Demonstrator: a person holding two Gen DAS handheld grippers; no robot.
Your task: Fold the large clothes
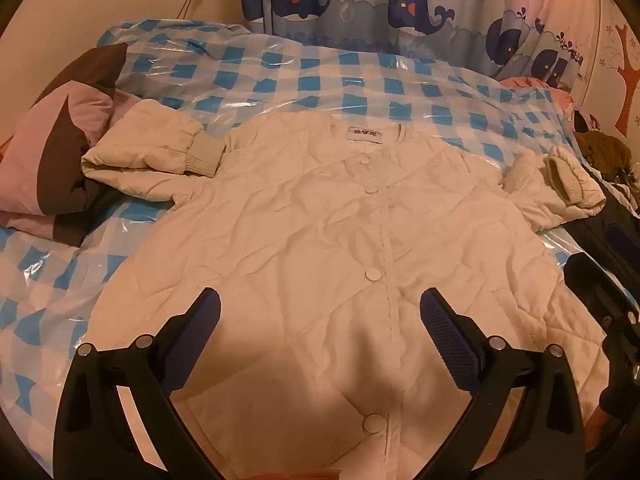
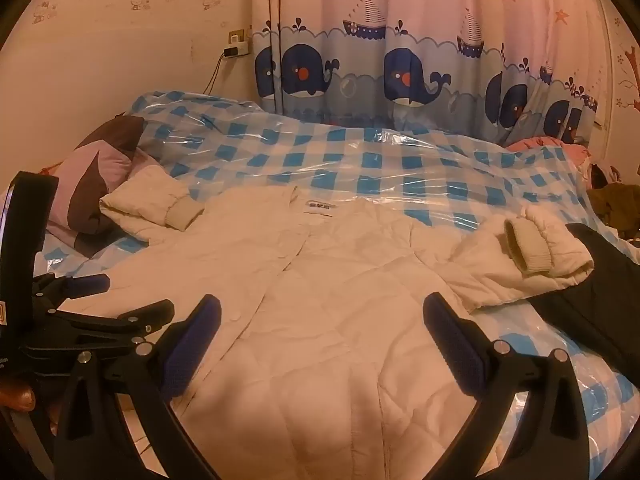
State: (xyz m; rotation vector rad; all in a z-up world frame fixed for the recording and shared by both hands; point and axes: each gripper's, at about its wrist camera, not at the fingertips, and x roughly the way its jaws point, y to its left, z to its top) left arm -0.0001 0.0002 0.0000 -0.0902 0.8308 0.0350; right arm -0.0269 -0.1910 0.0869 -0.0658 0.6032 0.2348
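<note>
quilted white button-front jacket (image 1: 320,232) lies face up and spread flat on the bed, on a clear plastic-covered blue-and-white checked quilt (image 1: 280,76), collar at the far end and hem at the near edge, so its long axis runs near to far. left claw (image 1: 320,312) hovers over the lower button placket with its fingers wide apart, gripping nothing. right claw (image 2: 322,320) hovers over the jacket's right half, also spread apart and empty. left sleeve (image 1: 152,152) is bent back on itself, its ribbed cuff lying beside the shoulder; it sits far-left of the left claw. right sleeve (image 2: 532,256) is likewise bent at the far right, nearer the right claw. a pink-and-brown pillow (image 1: 56,152) touches the left sleeve and could crowd a grasp there; dark black fabric (image 2: 592,292) lies just beside the right sleeve.
</note>
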